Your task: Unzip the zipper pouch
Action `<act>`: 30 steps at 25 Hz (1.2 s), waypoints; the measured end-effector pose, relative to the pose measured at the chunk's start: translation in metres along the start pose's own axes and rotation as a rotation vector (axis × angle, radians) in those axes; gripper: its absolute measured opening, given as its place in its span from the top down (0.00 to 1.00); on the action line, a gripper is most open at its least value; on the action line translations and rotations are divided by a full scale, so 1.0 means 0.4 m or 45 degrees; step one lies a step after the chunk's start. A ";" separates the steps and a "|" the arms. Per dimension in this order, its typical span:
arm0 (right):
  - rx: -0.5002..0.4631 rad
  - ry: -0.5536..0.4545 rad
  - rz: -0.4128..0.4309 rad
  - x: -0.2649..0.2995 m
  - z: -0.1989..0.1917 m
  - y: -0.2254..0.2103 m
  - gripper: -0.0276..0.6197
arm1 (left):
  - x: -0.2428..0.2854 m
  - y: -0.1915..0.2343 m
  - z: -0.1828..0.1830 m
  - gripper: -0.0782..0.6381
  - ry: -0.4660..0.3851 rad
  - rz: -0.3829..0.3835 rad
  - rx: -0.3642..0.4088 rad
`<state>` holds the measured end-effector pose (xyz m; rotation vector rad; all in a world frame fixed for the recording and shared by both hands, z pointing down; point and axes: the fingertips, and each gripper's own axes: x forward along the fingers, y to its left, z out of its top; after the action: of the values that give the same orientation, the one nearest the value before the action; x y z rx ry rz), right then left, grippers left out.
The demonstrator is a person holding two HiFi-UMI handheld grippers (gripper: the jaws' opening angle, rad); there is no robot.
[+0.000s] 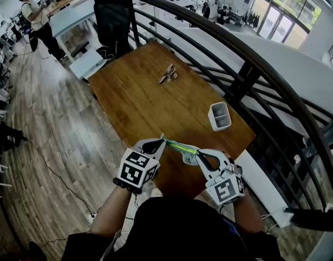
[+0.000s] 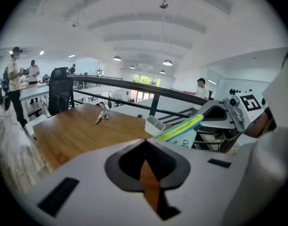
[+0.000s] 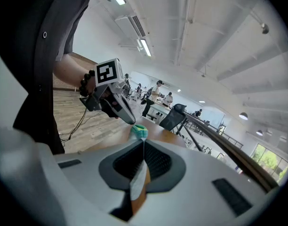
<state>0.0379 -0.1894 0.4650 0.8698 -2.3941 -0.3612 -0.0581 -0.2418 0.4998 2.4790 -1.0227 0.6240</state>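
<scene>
Stretching between the two grippers, the zipper pouch point(image 1: 180, 147) is hanging in the air over the near end of the wooden table point(image 1: 134, 102), not touching it. Its yellow-green zipper edge is running as a taut line from the left gripper point(image 1: 160, 141) to the right gripper point(image 1: 200, 155), with white printed fabric hanging below.

The right gripper's jaws are pressing together on the pouch's white fabric, which is showing as a thin strip between them in the right gripper view, while the teal end of the pouch is sticking out just past the tips. The left gripper's jaws are also standing fully together. In the right gripper view its tips are meeting that teal end, so it seems to be pinching the pouch there, though whether it is gripping the zipper pull or only the fabric cannot be made out.

Farther up the table, a white container point(image 1: 219, 116) with two compartments is standing upright near the right edge. A small clip-like object point(image 1: 167, 75) is lying well beyond it towards the far end. A black chair point(image 1: 112, 15) is standing behind the table's far end, and a dark railing point(image 1: 248, 64) is curving along the table's right side. One person point(image 1: 33, 15) is standing in the background at the upper left.
</scene>
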 end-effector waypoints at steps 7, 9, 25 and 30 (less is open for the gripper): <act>0.013 0.008 -0.022 -0.008 -0.011 -0.012 0.96 | 0.003 0.023 0.004 0.87 -0.003 0.066 0.040; 0.011 0.011 -0.026 -0.008 -0.013 -0.017 0.96 | 0.006 0.029 0.004 0.87 0.000 0.082 0.046; 0.018 0.027 -0.039 -0.011 -0.028 -0.020 0.96 | 0.006 0.070 -0.002 0.87 0.004 0.151 0.037; 0.019 0.037 -0.039 -0.007 -0.034 -0.026 0.96 | 0.016 0.078 -0.003 0.87 0.009 0.150 0.033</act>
<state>0.0530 -0.1963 0.4705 0.9136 -2.3615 -0.3409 -0.0771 -0.2655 0.5100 2.4501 -1.1720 0.6856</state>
